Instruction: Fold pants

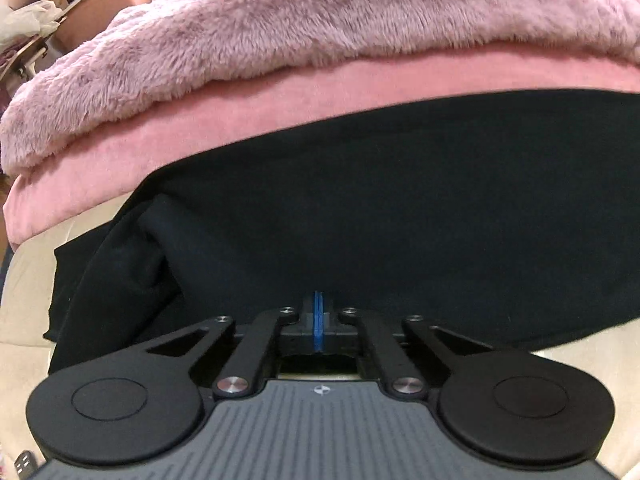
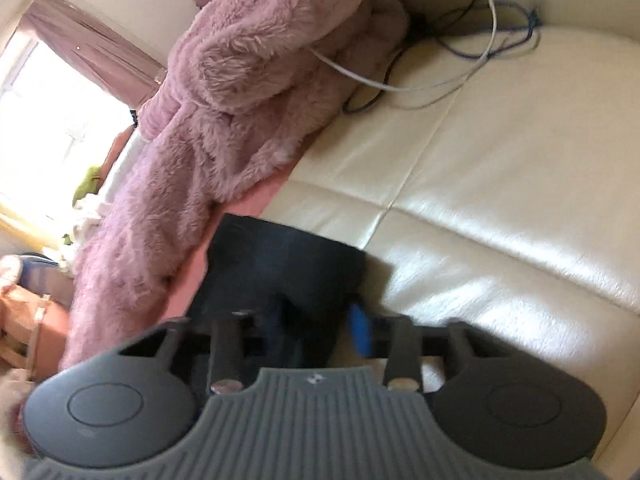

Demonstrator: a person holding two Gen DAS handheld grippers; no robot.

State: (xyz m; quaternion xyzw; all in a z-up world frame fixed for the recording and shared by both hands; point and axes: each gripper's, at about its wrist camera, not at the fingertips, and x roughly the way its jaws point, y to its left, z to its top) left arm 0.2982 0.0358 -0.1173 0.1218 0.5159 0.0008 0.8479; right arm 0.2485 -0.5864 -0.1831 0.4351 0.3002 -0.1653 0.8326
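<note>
The black pants (image 1: 400, 200) lie spread across a cream leather surface, with a bunched fold at their left end. My left gripper (image 1: 318, 300) is shut, its blue pads pressed together, tips at the near edge of the cloth. Whether any fabric is pinched between them cannot be seen. In the blurred right wrist view, an end of the pants (image 2: 280, 252) lies in front of my right gripper (image 2: 320, 316). Its jaws stand apart over the black cloth. The blue pad of the right finger (image 2: 360, 330) sits at the fabric's right edge; the other finger is lost against the dark cloth.
A fluffy pink blanket (image 1: 320, 20) and a smooth pink sheet (image 1: 240, 120) lie just beyond the pants. Cream leather cushions (image 2: 500, 200) stretch to the right, with white and dark cables (image 2: 440, 84) at the back. A bright window (image 2: 48, 120) shows at left.
</note>
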